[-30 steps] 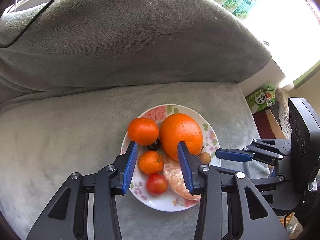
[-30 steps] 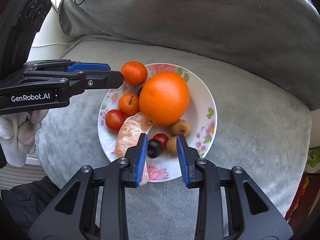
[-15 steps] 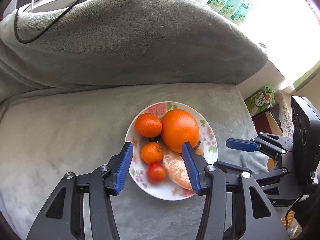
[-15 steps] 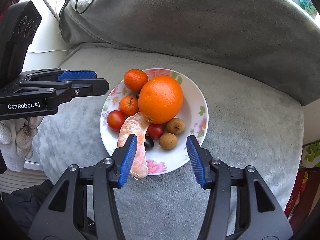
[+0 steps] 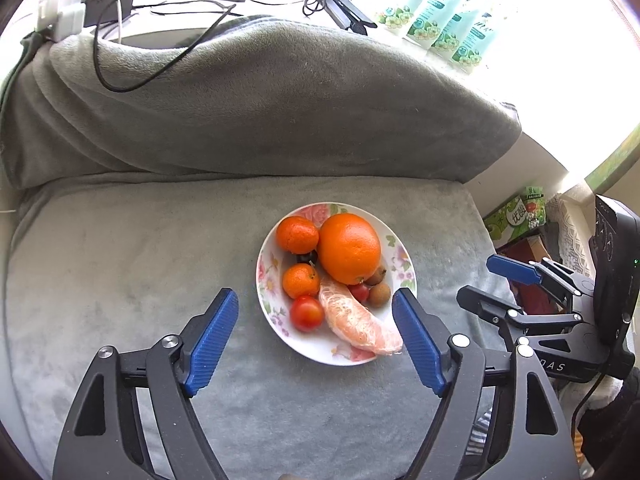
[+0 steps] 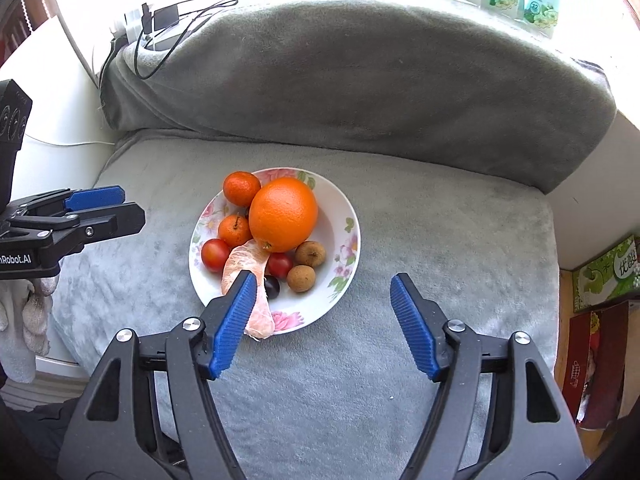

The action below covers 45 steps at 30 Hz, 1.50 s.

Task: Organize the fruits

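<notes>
A white floral plate (image 5: 404,256) (image 6: 348,240) rests on the grey cushion. It carries a big orange (image 5: 349,248) (image 6: 283,214), two mandarins (image 5: 297,234) (image 6: 241,188), a peeled citrus piece (image 5: 356,320) (image 6: 244,260), cherry tomatoes (image 5: 306,313) (image 6: 215,254), two brown longans (image 6: 310,253) and a dark grape (image 6: 273,286). My left gripper (image 5: 314,336) hovers above the plate's near edge, its jaws opening with nothing between them. My right gripper (image 6: 323,322) hangs over the plate's near right rim, jaws opening and empty.
A thick grey blanket roll (image 5: 256,104) (image 6: 360,64) lies behind the plate. Black cables (image 5: 160,12) and a white power strip (image 5: 60,16) sit beyond it, with green-white packets (image 5: 444,24) at the back right. Green boxes (image 6: 604,276) stand past the cushion's right edge. A gloved hand (image 6: 24,312) holds the left gripper.
Both grippers rose and pulled back from the plate while their jaws spread wide. The fruit stayed where it was on the plate.
</notes>
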Tool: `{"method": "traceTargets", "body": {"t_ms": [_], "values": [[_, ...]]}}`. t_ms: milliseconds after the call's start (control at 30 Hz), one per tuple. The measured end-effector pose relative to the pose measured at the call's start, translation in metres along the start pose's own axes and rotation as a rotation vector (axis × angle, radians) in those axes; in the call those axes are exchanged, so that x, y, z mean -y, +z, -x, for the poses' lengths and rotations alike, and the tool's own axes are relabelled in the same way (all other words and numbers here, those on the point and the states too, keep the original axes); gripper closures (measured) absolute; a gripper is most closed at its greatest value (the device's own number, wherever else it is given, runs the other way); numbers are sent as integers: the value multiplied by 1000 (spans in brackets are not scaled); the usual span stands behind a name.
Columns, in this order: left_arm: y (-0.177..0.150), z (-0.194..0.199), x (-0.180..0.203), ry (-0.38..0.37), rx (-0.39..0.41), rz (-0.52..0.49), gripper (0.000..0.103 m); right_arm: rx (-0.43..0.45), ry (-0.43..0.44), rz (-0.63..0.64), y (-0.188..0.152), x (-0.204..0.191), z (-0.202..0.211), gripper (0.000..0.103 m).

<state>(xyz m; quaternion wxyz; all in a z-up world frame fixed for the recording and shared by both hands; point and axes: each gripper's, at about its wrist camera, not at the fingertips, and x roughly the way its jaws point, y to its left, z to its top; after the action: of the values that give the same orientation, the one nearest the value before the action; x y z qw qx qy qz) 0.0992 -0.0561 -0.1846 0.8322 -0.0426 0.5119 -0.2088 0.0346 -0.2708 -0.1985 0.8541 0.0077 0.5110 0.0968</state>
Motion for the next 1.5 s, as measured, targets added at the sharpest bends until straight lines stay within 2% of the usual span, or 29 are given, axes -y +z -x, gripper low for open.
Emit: {"method": "traceTargets", "body": {"t_ms": [267, 667, 1067, 1500], "values": [[-9, 10, 3, 47, -37, 26, 21, 39, -41, -35, -2, 3, 15, 28], [-13, 33, 7, 79, 11, 26, 21, 79, -46, -35, 0, -2, 29, 27], [-13, 36, 18, 92, 13, -1, 21, 77, -50, -39, -7, 0, 31, 27], [-13, 37, 17, 111, 3, 15, 21, 63, -51, -28, -7, -4, 27, 27]]}}
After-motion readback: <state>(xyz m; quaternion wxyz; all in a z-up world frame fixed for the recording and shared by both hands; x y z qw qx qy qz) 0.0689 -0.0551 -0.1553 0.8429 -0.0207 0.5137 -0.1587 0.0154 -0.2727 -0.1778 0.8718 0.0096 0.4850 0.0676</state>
